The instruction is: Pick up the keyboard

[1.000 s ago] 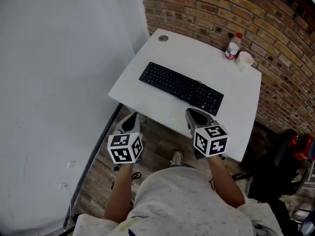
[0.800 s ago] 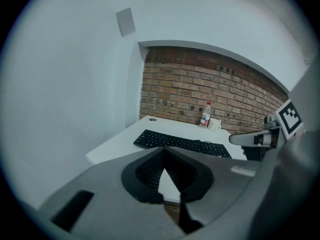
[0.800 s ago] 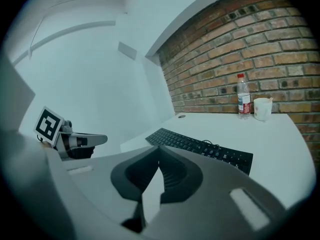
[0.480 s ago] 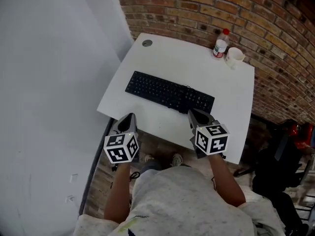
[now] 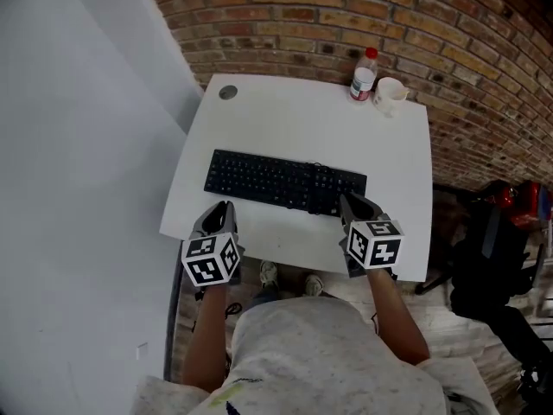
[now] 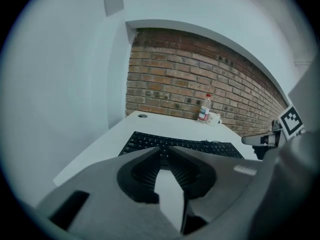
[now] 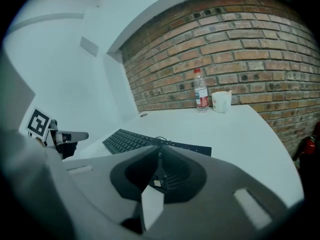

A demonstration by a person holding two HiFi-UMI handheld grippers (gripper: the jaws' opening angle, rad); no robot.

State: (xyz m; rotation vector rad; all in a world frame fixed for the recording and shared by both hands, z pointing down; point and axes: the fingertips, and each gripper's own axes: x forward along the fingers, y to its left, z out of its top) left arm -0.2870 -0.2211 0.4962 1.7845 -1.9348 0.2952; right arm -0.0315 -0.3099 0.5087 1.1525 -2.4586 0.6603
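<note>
A black keyboard (image 5: 285,181) lies across the near half of the white table (image 5: 302,128). My left gripper (image 5: 224,207) hovers at the table's near edge, just short of the keyboard's left end. Its jaws are opening, with a narrow slit and nothing between them. In the left gripper view the keyboard (image 6: 180,143) fills the space just beyond the fingertips (image 6: 152,150). My right gripper (image 5: 350,201) is shut and empty, its tip at the keyboard's near right corner. The right gripper view looks along the keyboard (image 7: 130,139) from that end.
A plastic bottle (image 5: 364,74) and a white cup (image 5: 389,95) stand at the table's far right, against the brick wall (image 5: 346,7). A round cable hole (image 5: 228,92) marks the far left corner. A dark bag or chair (image 5: 484,266) sits on the floor to the right.
Both grippers have moved forward from in front of the table's near edge up to the keyboard's two ends. The left jaws have parted slightly.
</note>
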